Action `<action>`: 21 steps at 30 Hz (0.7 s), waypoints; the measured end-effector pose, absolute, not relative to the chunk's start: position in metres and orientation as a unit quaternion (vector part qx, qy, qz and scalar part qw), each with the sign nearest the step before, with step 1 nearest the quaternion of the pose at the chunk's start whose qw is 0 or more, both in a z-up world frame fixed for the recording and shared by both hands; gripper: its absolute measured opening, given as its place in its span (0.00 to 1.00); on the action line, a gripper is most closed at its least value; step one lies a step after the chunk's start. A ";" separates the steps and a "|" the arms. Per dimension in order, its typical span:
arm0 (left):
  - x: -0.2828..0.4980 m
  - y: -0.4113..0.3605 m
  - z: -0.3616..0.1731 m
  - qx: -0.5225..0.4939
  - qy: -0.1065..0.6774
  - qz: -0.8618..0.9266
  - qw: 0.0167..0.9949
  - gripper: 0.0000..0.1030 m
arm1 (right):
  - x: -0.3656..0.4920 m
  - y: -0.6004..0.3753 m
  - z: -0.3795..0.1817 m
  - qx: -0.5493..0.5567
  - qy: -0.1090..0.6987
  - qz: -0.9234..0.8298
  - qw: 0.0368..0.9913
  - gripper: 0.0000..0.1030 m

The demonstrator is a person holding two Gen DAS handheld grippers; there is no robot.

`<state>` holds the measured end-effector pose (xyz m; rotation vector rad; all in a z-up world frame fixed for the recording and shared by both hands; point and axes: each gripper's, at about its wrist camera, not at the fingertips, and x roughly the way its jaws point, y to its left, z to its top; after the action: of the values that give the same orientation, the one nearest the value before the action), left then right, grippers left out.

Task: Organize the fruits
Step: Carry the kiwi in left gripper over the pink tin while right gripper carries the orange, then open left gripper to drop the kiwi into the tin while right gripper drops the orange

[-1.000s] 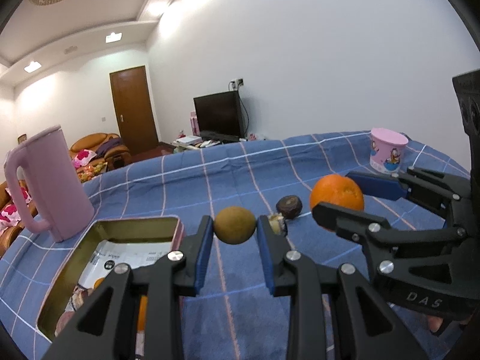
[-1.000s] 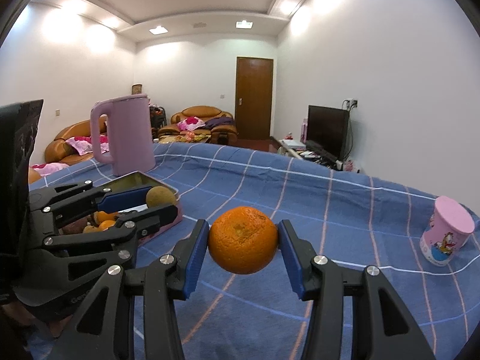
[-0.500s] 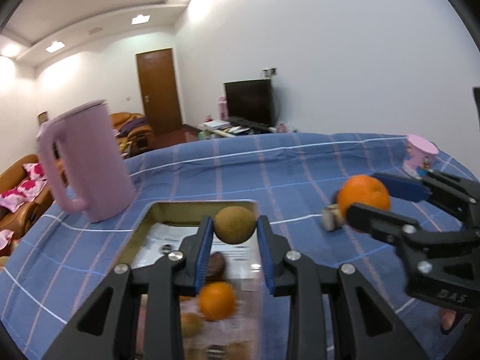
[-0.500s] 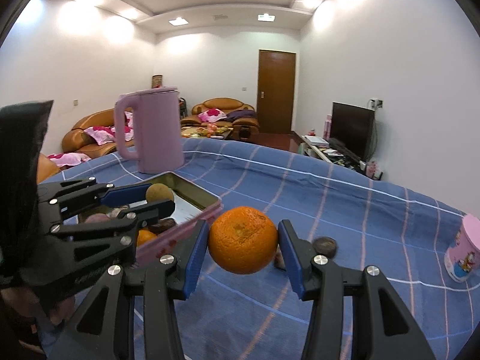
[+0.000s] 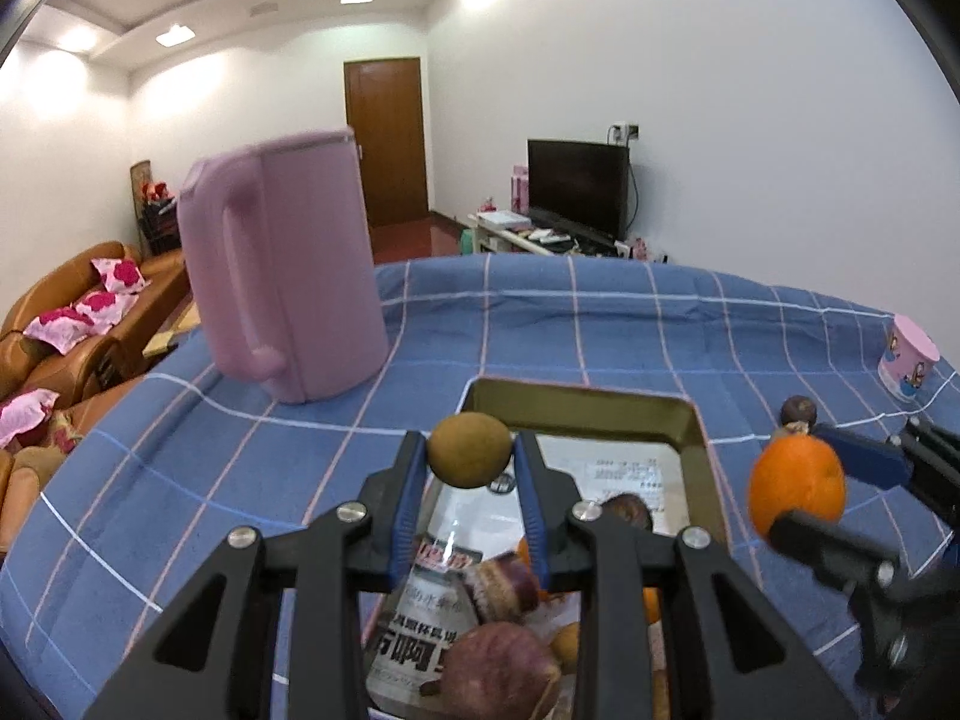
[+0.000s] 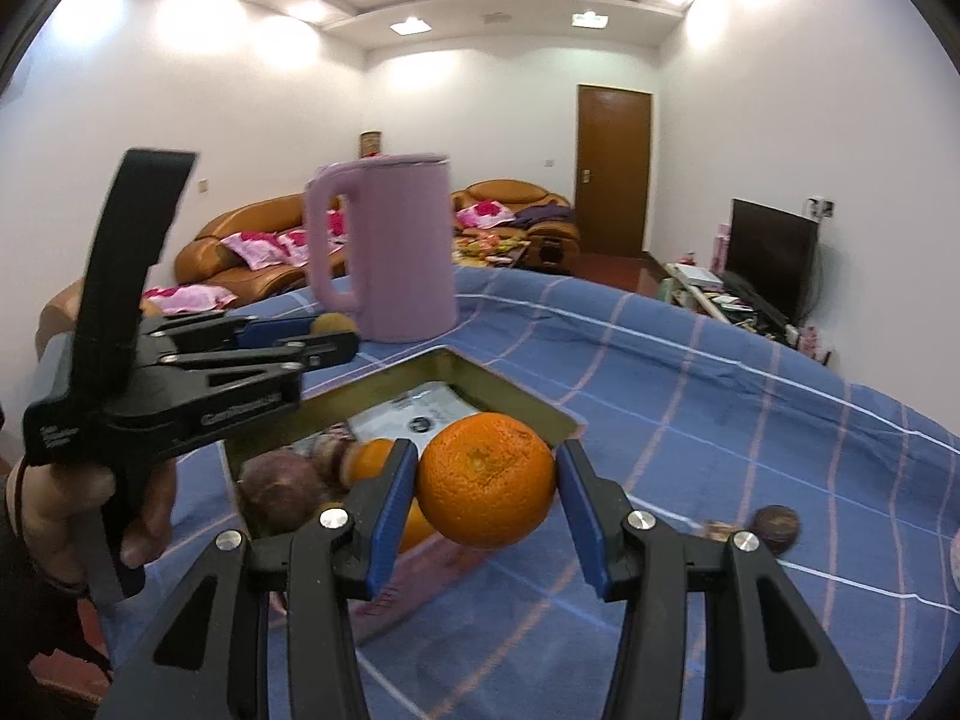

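Observation:
My left gripper (image 5: 469, 459) is shut on a small brown-green fruit (image 5: 469, 449), held over the near left part of the open metal tin (image 5: 576, 405). Several fruits lie in the tin on printed paper, among them a purple-brown one (image 5: 498, 669). My right gripper (image 6: 485, 480) is shut on an orange (image 6: 485, 479), held just above the tin's (image 6: 510, 396) right rim. The orange (image 5: 797, 487) and the right gripper show at the right of the left wrist view. The left gripper (image 6: 333, 333) with its fruit (image 6: 333, 323) appears at the left of the right wrist view.
A tall pink jug (image 5: 282, 276) stands on the blue checked cloth (image 5: 540, 324) just behind the tin. Two small dark fruits (image 6: 774, 528) lie on the cloth right of the tin. A pink cup (image 5: 907, 357) stands at the far right. A hand (image 6: 90, 504) grips the left tool.
Both grippers have swung left with their fruits, from over the bare cloth to above the tin. The jug now looms much nearer. Neither grip has altered.

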<state>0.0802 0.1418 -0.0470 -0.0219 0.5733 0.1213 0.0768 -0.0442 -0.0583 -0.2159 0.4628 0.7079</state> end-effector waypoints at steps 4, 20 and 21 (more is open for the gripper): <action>0.083 0.148 -0.055 -0.020 0.298 0.059 0.952 0.30 | 0.070 -0.027 -0.064 -0.117 0.230 0.359 0.897 0.48; 0.084 0.150 -0.072 -0.016 0.324 0.061 0.944 0.30 | 0.065 -0.002 -0.088 -0.145 0.264 0.381 0.874 0.48; 0.084 0.150 -0.073 -0.017 0.326 0.062 0.943 0.31 | 0.066 -0.001 -0.089 -0.146 0.268 0.381 0.873 0.48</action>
<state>0.0838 0.1499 -0.0733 -0.0343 0.6637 0.1259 0.0658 -0.0014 -0.0894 -0.3053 0.5595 0.7971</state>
